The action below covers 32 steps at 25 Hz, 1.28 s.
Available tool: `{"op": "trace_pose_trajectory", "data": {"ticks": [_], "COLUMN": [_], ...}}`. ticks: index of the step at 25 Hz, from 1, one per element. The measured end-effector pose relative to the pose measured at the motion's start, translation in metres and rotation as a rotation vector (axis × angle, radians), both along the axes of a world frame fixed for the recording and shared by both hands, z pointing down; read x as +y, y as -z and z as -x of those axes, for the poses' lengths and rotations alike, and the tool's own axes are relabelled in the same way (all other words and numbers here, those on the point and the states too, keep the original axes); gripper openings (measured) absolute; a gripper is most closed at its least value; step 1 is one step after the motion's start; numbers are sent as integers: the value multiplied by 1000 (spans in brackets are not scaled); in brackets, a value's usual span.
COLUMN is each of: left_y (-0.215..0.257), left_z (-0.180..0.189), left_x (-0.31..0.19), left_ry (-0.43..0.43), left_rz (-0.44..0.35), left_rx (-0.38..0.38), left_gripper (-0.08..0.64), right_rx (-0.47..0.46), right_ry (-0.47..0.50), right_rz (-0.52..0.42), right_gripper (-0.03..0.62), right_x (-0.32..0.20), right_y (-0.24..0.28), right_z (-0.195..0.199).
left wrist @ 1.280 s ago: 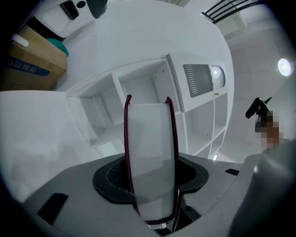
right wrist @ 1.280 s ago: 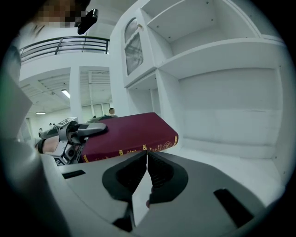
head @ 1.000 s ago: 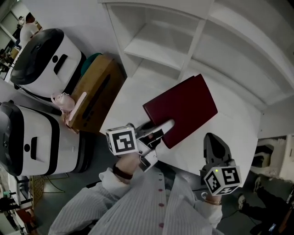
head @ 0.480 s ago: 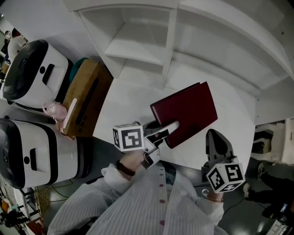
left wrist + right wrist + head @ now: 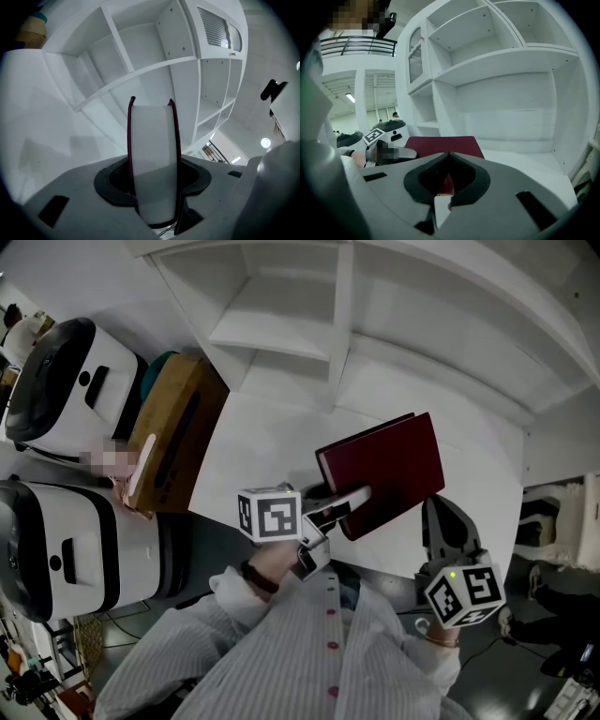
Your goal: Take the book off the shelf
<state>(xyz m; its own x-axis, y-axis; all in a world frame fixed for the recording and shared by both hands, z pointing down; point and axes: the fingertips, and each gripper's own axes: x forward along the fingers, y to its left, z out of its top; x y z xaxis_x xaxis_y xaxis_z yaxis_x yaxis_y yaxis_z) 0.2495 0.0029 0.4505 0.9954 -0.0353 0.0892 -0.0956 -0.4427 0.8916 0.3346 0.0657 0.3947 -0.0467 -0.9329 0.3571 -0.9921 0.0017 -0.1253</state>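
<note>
Maroon book (image 5: 386, 468) is clamped in the left tool (image 5: 352, 502) above the white bench (image 5: 267, 446); right tool (image 5: 441, 512) closed, empty

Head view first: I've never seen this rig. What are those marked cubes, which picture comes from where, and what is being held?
No robot here: a person holds a two-jaw gripper in each hand; the marked cubes are parts of them. The head view comes from a camera on the person's head, looking down at a white table before a white shelf. The other two come from cameras riding on the grippers, looking along their jaws. The left gripper is clamped on a dark red book over the table; its view shows the white page edge between the jaws. The right gripper hovers by the book's corner, jaws together, holding nothing. A brown box stands left of the table.
</note>
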Motion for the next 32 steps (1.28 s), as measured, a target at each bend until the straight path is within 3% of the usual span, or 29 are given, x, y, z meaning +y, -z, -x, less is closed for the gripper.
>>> {"op": "trace_pose_trajectory", "data": {"ticks": [9,16,32], "left_y": [-2,-5,15], "left_z": [-3,-7,-3], "left_x": [5,15,5], "left_ry": [5,-25,-79], "left_rz": [7,37,35], "left_rx": [-1,-7,12], "left_gripper": [233,233,233], "right_rx": [12,-35,-2], "right_ry": [35,28,75], "right_rz": [-4,-45,-62], "right_gripper": [14,14,14], "right_x": [-2,-7,-5], "right_y": [3,11,24], "right_z": [5,1,9]}}
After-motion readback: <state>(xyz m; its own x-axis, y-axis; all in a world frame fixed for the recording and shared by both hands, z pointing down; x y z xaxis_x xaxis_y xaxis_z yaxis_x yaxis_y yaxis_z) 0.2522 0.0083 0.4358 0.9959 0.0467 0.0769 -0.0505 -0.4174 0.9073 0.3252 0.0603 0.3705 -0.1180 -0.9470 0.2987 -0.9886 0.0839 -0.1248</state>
